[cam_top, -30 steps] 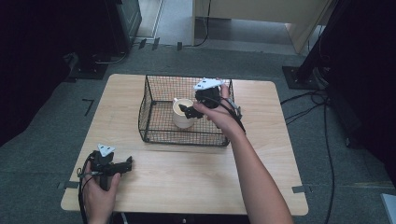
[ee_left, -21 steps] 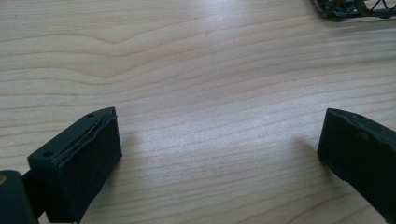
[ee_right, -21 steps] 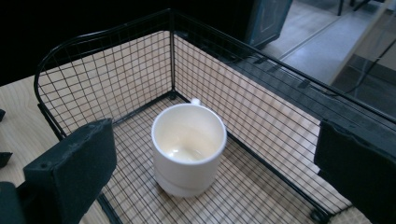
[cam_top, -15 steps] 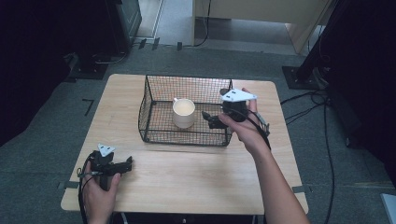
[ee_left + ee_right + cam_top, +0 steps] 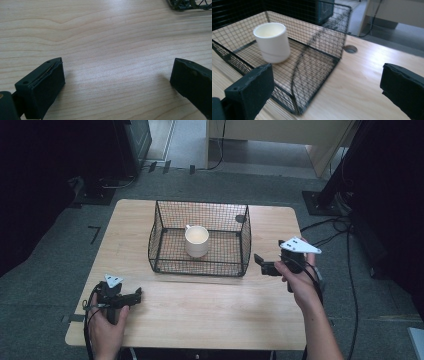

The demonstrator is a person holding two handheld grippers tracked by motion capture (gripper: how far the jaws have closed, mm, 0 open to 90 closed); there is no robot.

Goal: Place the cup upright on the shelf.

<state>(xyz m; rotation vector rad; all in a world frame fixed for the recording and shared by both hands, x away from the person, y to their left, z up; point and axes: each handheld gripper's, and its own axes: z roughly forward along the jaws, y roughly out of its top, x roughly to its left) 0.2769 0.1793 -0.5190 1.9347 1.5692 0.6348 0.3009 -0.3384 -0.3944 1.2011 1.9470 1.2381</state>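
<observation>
Down at the near left corner of the wooden table [image 5: 200,310], the left gripper [image 5: 134,296] rests low over bare wood, its jaws spread wide with nothing between them; the left gripper view has only grain and a corner of the wire basket [image 5: 190,4] far off. It looks parked, with no part in the work at hand.

Moving toward the middle, the black wire basket [image 5: 200,266] sits square on the tabletop, and the white cup [image 5: 197,240] stands upright inside it, near the centre of the mesh floor and clear of all four walls. The cup is plain and pale, slightly tapered, its mouth open and apparently empty. I cannot make out a handle for certain.

Over on the right, the right gripper [image 5: 260,262] hangs just outside the basket's right wall, jaws gaping and holding nothing. From its own camera the cup [image 5: 272,42] sits beyond the mesh.

To my eye the placing step looks finished: cup in, tool free and outside. The next move probably asks only for settling that hand down on the table, keeping clear of the basket's rim.
</observation>
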